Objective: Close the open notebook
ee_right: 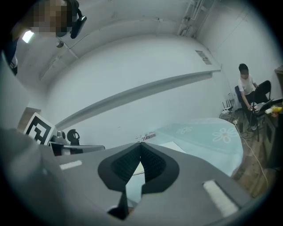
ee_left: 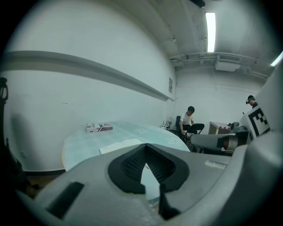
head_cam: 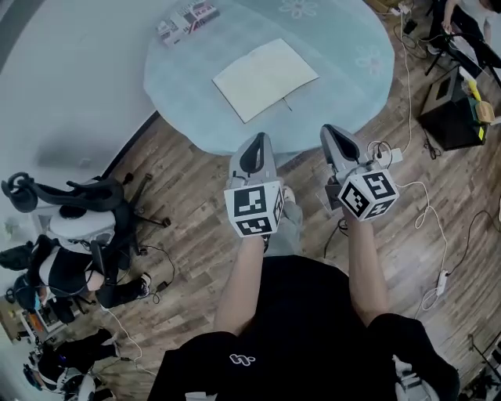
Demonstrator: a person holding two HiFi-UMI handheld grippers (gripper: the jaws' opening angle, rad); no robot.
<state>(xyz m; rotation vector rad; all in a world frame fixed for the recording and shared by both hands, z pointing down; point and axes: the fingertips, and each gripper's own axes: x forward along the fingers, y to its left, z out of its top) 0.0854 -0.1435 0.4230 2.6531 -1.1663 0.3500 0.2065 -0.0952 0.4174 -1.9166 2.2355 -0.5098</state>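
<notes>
Overhead, the open notebook [head_cam: 266, 78] is seen on a round table [head_cam: 352, 102] ahead of the closed, empty left gripper [head_cam: 257, 141] and right gripper [head_cam: 332, 131]; a seated person [ee_left: 190, 120] beyond is shown by gripper views.

Round pale-blue table [head_cam: 344, 86], open notebook [head_cam: 266, 78] (pages blank), small boxes [head_cam: 186, 19] at edge

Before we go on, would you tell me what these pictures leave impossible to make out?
- Notebook pages: any writing is too small in the head view; the left gripper and right gripper block most of it in their own views.
- Thin dark strip by its near edge: pen or ribbon, too small to tell.
- Boxes: print too small in every view.
- Table: far rim cut off by the head view's top edge.
</notes>
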